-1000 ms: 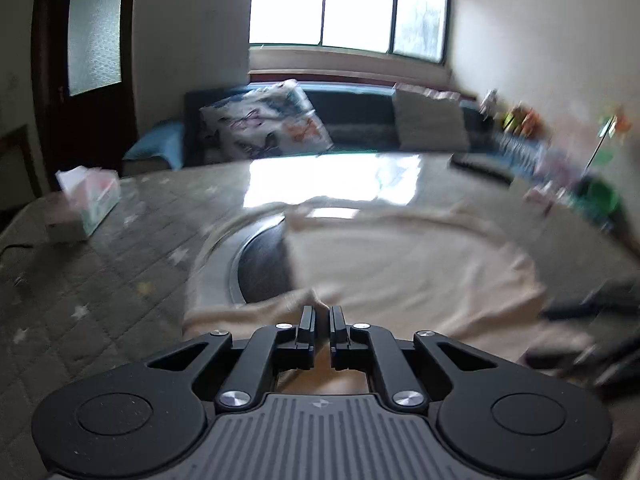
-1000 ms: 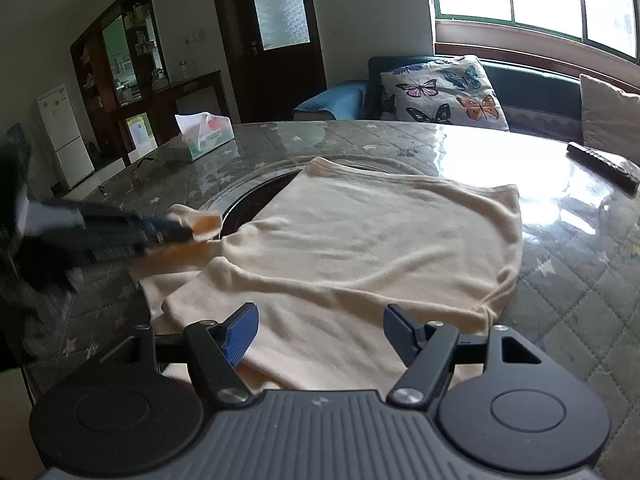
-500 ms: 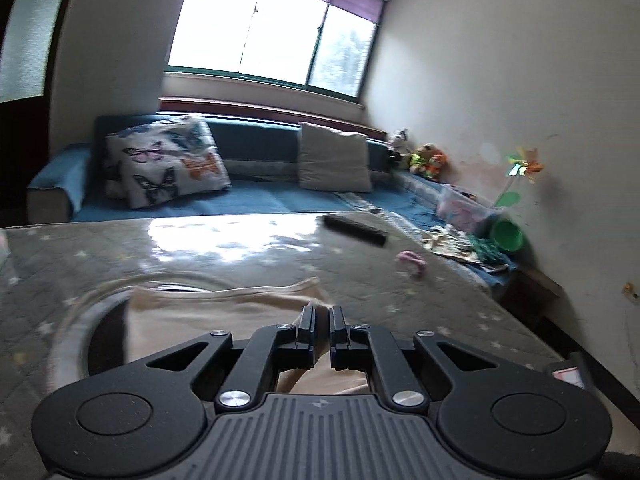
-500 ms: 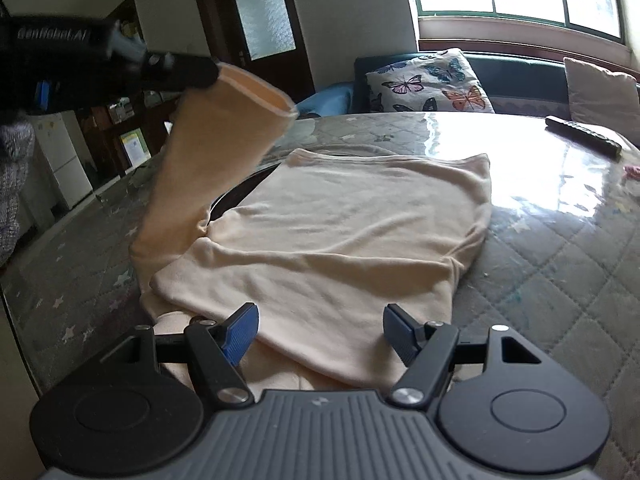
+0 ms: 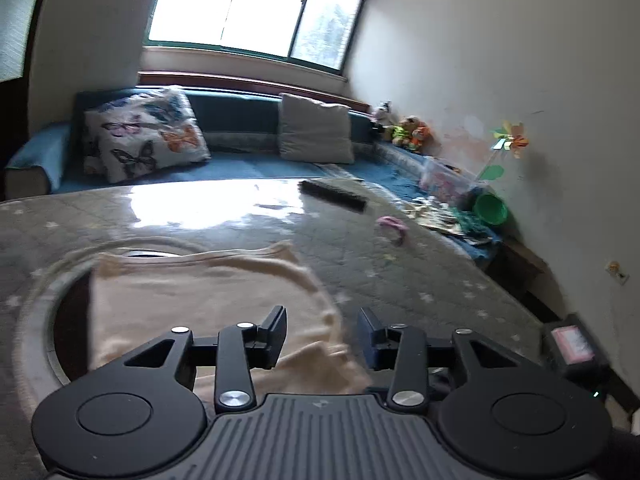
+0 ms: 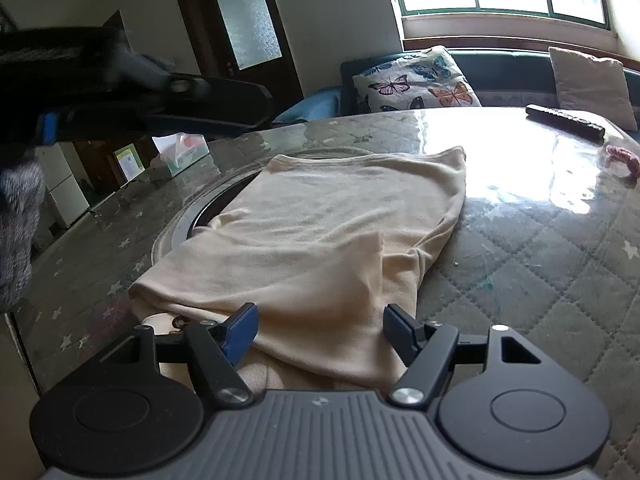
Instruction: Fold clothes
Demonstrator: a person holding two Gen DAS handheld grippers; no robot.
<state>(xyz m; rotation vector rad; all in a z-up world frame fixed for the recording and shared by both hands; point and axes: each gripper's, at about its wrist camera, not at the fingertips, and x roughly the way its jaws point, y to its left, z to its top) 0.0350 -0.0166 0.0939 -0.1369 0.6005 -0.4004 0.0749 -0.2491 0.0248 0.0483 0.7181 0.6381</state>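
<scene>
Garment (image 6: 320, 232), cream long-sleeve top, lies on the quilted table (image 6: 560, 280) over the round inset in the middle, one side folded across the body so a sleeve layer sits on top with a ridge near the near edge. Left gripper (image 5: 322, 330) hangs above the cloth with jaws apart, nothing between them; likely just the release after laying the sleeve over, judging from the flat fold. In the right view it (image 6: 208, 96) shows as a blurred dark bar high at left, clear of the fabric. Right gripper (image 6: 320, 332) sits low at the near hem, jaws spread wide and empty, fingers straddling the cloth edge, probably lined up to pinch the bottom for the next fold. Remote (image 6: 564, 120), pink scrap (image 6: 622, 158) and tissue box (image 6: 180, 154) are well apart from the garment.
</scene>
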